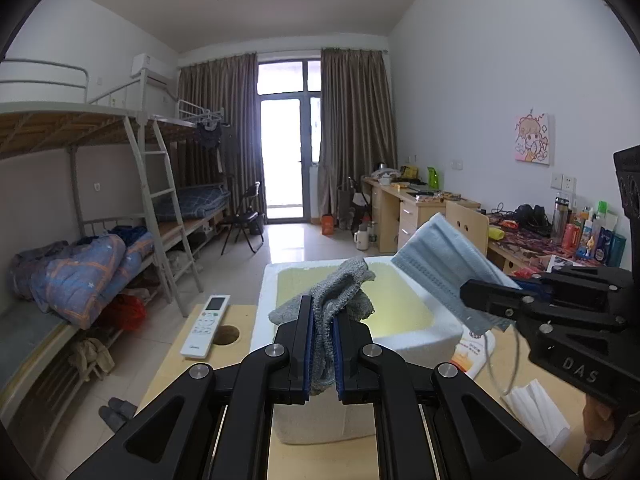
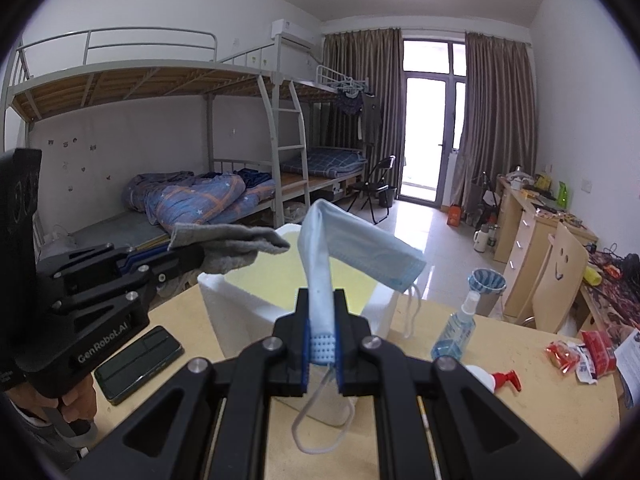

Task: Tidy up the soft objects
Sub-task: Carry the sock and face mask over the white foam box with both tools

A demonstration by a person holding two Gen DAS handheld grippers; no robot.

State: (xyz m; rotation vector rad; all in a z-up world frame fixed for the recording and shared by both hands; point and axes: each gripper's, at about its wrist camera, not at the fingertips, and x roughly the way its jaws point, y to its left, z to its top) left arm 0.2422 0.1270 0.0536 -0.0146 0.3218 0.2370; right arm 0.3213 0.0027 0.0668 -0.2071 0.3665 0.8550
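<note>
Jaws of the left gripper (image 1: pixel 322 312) clamp a grey cloth (image 1: pixel 340 292) above the white foam box (image 1: pixel 416 340), seen from the left wrist. Right wrist view: the right gripper (image 2: pixel 322 312) pinches a blue face mask (image 2: pixel 360 252) over that box, a phone (image 2: pixel 138 364) lying on the table (image 2: pixel 520 400).

Grey cloth (image 1: pixel 335 300): knitted, crumpled, pinched between left gripper (image 1: pixel 322 354) pads, upper part flopped over box (image 1: pixel 420 334).
Mask (image 2: pixel 356 258): pale blue, pleated, folded, clamped at one end in right gripper (image 2: pixel 322 346), ear loops dangling, body raised above box.
Box: white foam, open, yellowish interior, on table.
</note>
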